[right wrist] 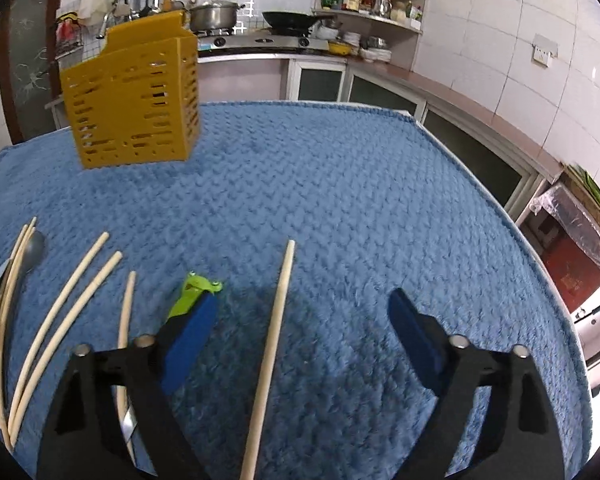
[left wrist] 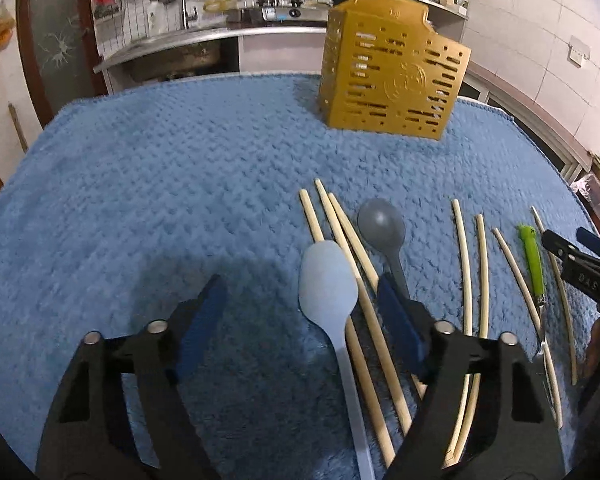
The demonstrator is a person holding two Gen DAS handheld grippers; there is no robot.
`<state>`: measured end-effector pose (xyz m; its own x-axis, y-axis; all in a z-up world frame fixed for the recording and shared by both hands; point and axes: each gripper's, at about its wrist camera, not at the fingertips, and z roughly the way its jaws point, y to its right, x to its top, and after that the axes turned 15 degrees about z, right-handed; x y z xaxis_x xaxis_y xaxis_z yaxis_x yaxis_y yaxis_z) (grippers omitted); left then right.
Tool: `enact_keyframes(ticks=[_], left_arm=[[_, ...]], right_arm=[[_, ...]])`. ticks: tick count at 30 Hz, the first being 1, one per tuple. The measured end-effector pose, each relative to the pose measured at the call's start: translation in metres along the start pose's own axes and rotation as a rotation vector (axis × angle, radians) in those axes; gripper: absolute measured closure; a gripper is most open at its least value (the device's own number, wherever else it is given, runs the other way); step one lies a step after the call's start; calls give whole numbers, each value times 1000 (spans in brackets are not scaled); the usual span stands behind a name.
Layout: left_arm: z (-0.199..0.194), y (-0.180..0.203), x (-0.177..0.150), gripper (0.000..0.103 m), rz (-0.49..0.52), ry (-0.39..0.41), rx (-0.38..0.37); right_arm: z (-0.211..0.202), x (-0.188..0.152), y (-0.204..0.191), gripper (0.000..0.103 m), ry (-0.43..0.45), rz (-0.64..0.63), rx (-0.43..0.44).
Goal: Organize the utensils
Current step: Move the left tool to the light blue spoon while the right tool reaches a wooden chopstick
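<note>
Lengthwise, the chopstick (right wrist: 274,344) apparently points toward the holder (right wrist: 134,100).

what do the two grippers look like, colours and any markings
Both the left gripper and the right gripper have black plastic bodies with cut-out openings, blue pads on the jaws and round silver studs on top. White lettering marks the right one's side in the left wrist view.

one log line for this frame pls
left gripper: open over light blue spoon | right gripper: open over chopstick | yellow holder: upright | nothing held
</note>
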<state>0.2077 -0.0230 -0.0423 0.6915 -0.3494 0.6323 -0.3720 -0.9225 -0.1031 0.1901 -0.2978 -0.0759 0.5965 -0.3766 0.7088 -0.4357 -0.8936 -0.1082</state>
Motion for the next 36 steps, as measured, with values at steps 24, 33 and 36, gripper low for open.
enact_keyframes(ticks=[24,33,36], left_arm=[[22,-6,15,64,-4,-74,-22],[19,-6,16,75,22,-76,-42],[20,-5,17,75,28,-77,-42]], right_arm=[[33,14,-2,54,-146,48,34],[29,13,-7,74,-188,17,56],[30,14,-7,74,-206,27,69]])
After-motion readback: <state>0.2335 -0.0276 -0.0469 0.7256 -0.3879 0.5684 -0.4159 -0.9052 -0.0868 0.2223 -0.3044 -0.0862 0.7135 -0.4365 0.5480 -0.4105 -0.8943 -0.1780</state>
